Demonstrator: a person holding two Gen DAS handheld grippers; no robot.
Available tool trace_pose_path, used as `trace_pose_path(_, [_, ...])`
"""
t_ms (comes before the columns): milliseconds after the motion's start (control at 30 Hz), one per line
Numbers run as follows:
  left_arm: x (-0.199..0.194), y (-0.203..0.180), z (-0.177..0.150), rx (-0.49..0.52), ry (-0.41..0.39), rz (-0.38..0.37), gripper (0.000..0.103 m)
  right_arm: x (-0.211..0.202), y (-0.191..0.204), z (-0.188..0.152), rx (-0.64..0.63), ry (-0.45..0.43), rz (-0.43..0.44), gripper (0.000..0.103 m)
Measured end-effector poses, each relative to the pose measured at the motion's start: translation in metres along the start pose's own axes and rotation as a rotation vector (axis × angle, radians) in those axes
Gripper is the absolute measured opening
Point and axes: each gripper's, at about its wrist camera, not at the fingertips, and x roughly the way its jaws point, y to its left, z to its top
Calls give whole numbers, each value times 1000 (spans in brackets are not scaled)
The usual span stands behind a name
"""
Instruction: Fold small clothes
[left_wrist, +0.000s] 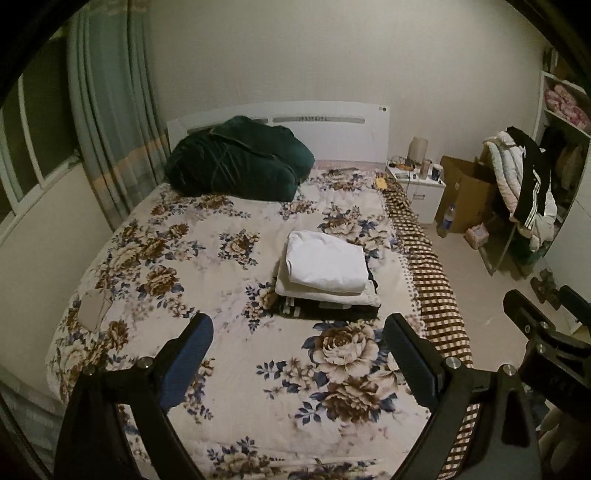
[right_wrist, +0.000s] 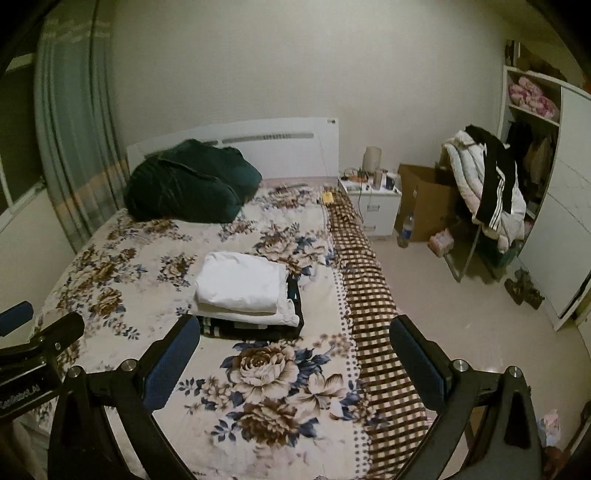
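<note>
1. Blue pads line both claws. The left claw (left_wrist: 297, 332) has its jaws wide apart with nothing between them, and the right claw (right_wrist: 295, 334) is the same, apart and holding nothing.
2. Both claws hang above the near part of the bed (left_wrist: 229, 387), side by side and pointing toward the far headboard, tilted slightly down. The right claw's edge shows at the right of the left view, so the two are near each other.
3. Just beyond the fingertips sits the stack of folded clothes (left_wrist: 327, 277): a white piece on top, a cream one under it, dark items at the bottom. It lies right of centre on the floral bedspread, close to the checked blanket (right_wrist: 369, 325) along the right edge.
4. A small pale cloth (left_wrist: 94, 308) lies flat on the near left of the bed, apart from the stack. It may be the next item, though I cannot tell what it is.
5. By my reading, one fold is finished and the hands are between items. The next move would call for swinging left to that cloth and pinching an edge.
6. Far off, a dark green bundle (left_wrist: 236, 158) rests against the headboard.
</note>
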Motion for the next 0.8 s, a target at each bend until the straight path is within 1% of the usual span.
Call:
trace_pose_path(200, [-47, -2, -10, -20, -41, 21, 95, -78, -9, -2, -24, -45, 10, 103])
trace_pose_path(267, [-55, -1, -10, -21, -50, 15, 95, -97, -10, 0, -21, -56, 18, 103])
trace_pose_path(400, [-69, -1, -14, -15, -61, 11, 95, -122, -5, 3, -28, -69, 27, 103])
trace_pose_path(600, [-79, 5, -20, -30, -72, 19, 95, -130, 7, 11, -51, -80, 24, 103])
trace_pose_path(633, [-80, 6, -21, -34, -72, 18, 96, -131, 8, 12, -51, -78, 24, 103])
trace_pose_path(667, [-78, 8, -20, -37, -68, 20, 100, -128, 9, 12, -52, -78, 26, 103])
trace_pose_path(800, [-79, 10, -20, -33, -76, 29, 101, -130, 12, 12, -53, -67, 23, 103])
